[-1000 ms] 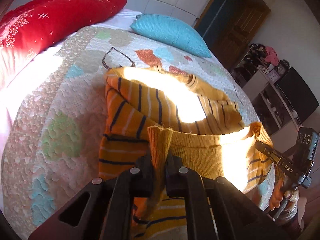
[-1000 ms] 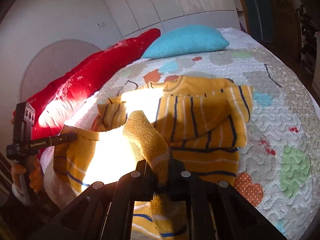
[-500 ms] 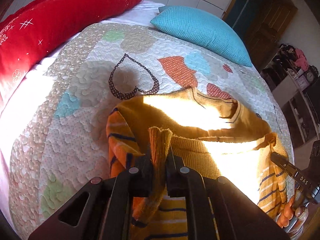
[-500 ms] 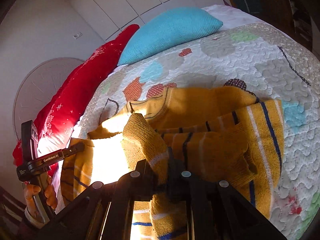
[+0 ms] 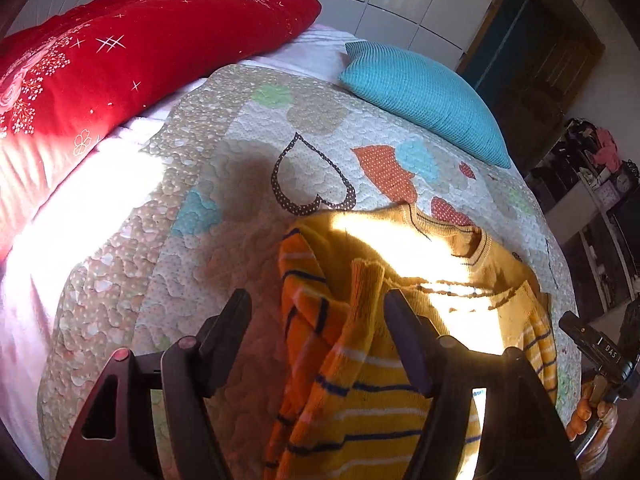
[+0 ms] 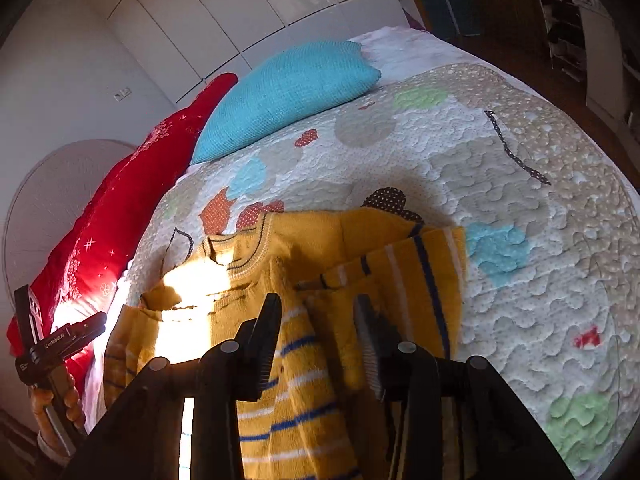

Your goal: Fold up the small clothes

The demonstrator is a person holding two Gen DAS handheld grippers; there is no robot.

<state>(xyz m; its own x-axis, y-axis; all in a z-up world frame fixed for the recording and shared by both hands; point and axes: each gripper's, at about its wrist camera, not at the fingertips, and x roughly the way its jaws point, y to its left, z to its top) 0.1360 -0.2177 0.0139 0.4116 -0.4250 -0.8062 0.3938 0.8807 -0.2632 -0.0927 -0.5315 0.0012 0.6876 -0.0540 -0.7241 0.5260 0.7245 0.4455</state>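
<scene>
A small yellow sweater (image 5: 400, 264) with blue and white stripes lies on the quilted bed cover, its hem folded up over the body toward the collar. My left gripper (image 5: 316, 304) is open, its jaws standing apart around the sweater's left hem corner. The sweater also shows in the right wrist view (image 6: 320, 256). My right gripper (image 6: 318, 310) is open too, jaws apart over the right hem corner and striped sleeve. Each gripper appears at the edge of the other's view.
The quilt (image 5: 192, 216) has heart patches. A red pillow (image 5: 100, 60) and a turquoise pillow (image 5: 420, 92) lie at the head of the bed. Shelves with clutter (image 5: 592, 184) stand to the right. White wardrobe doors (image 6: 240, 12) stand behind.
Both grippers carried the sweater's hem forward toward the collar, then opened and let the cloth go. The hem now rests folded on the body.
</scene>
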